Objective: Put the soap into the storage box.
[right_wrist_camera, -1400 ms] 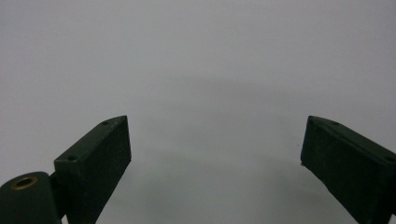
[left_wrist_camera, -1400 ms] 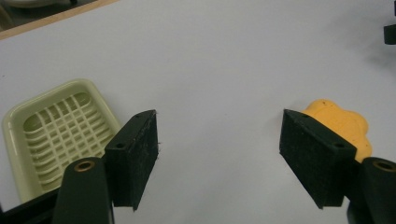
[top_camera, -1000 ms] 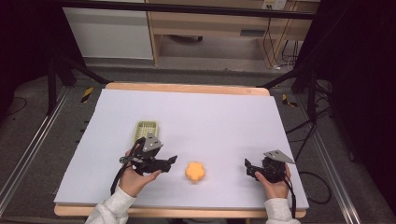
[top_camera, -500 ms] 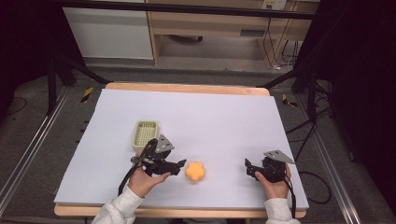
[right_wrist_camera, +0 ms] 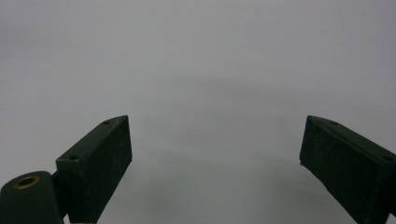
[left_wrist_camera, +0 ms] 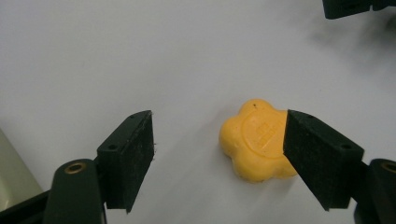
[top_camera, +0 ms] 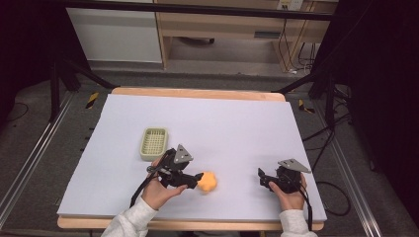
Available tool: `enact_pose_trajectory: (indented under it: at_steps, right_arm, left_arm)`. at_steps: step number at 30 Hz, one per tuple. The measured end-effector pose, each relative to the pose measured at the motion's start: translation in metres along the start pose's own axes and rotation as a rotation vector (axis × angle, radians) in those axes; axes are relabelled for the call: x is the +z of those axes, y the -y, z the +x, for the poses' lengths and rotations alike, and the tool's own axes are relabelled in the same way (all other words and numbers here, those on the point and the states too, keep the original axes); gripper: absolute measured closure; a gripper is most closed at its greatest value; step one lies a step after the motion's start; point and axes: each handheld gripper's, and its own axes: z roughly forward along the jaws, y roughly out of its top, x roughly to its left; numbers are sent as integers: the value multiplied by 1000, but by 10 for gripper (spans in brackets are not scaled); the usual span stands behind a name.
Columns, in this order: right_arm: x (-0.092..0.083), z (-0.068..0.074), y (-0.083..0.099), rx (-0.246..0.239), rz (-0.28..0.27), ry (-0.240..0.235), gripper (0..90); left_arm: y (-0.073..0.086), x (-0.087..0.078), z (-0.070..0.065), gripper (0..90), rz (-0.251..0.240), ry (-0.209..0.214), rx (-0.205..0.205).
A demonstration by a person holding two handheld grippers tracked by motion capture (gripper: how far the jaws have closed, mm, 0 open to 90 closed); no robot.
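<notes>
Item: orange flower-shaped block [top_camera: 208,182], flat on the white bench [top_camera: 222,123], near the front edge.
Bearing: directly ahead of the left claw [top_camera: 196,179], offset toward its right-hand jaw in the left gripper view [left_wrist_camera: 256,140]; no marked long axis.
Left claw: jaws have just been opening, block between them but ungripped.
Right claw [top_camera: 262,177]: open, empty, well apart.
Green basket [top_camera: 153,143]: behind the left hand.

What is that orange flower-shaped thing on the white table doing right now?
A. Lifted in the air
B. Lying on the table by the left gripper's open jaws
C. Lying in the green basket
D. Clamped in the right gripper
B: the orange flower-shaped piece rests on the table between the left gripper's spread jaws, unpinched; the green basket stands apart.
</notes>
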Motion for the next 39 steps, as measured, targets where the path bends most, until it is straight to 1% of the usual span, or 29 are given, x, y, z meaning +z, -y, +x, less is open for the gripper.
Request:
enact_pose_trajectory:
  at_steps: [10,16,28,31,36,39]
  right_arm:
    - [0,1,0,3,-3,-3,94]
    - [1,1,0,4,-1,-2,95]
    - [1,1,0,6,6,0,95]
    - [1,2,0,7,6,1,96]
    - [1,2,0,9,7,0,95]
    - [1,1,0,8,8,-1,95]
  left_arm:
    - [-2,12,-10,233,31,23,21]
    - [-4,20,-16,219,54,32,40]
    - [-6,30,-22,188,90,52,59]
    - [-6,33,-24,182,106,52,68]
    - [-6,37,-25,175,125,58,69]
    - [-6,41,-26,173,147,62,79]
